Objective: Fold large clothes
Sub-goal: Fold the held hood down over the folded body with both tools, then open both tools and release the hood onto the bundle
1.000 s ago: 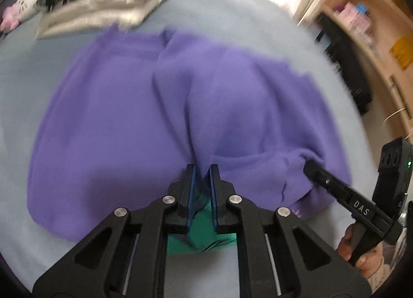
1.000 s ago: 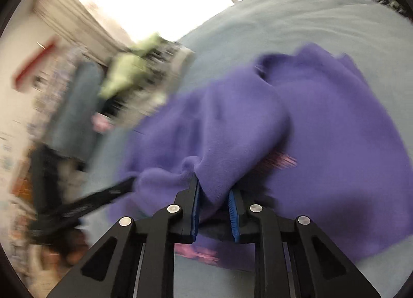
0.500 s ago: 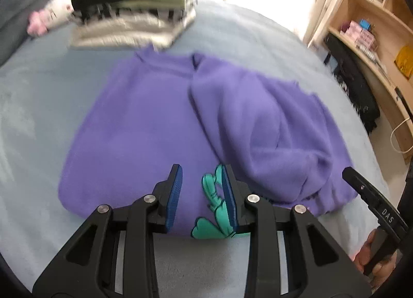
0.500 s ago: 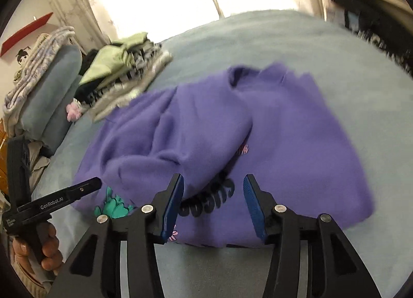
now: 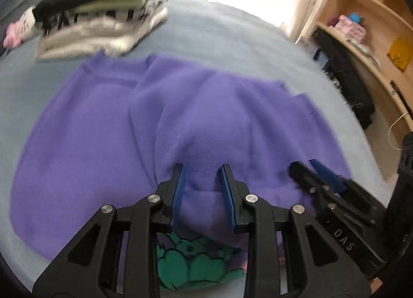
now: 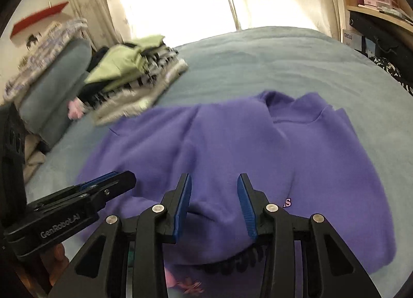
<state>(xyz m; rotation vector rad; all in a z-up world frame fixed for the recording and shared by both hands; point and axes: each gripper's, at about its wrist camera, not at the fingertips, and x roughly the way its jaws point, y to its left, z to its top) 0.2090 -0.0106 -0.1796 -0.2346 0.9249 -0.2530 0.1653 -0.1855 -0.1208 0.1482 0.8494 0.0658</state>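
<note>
A purple sweater (image 5: pixel 90 130) lies flat on the bed, one side and its sleeve folded over the middle (image 6: pixel 219 138). A green print (image 5: pixel 191 264) shows at the near hem and dark lettering (image 6: pixel 286 202) beside the fold. My left gripper (image 5: pixel 201 169) stands open at the near edge with a thick purple fold lying between its pads. My right gripper (image 6: pixel 214 176) is just to its right, its jaws closing around the same folded layer, pads not visibly pressing. Each gripper shows in the other's view: the right gripper (image 5: pixel 303 165) and the left gripper (image 6: pixel 129 178).
A stack of folded clothes (image 5: pixel 98 14) sits at the far left of the blue-grey bed cover (image 5: pixel 232 40), with a pink plush toy (image 5: pixel 13 32) and a grey cushion (image 6: pixel 51 86) beside it. Wooden shelves (image 5: pixel 361 27) and a black bag (image 5: pixel 343 86) stand right of the bed.
Both grippers let go of the purple fabric, which dropped flat, and pulled back. They have since come forward over the fold again, and the right jaws are narrower than half a second ago.
</note>
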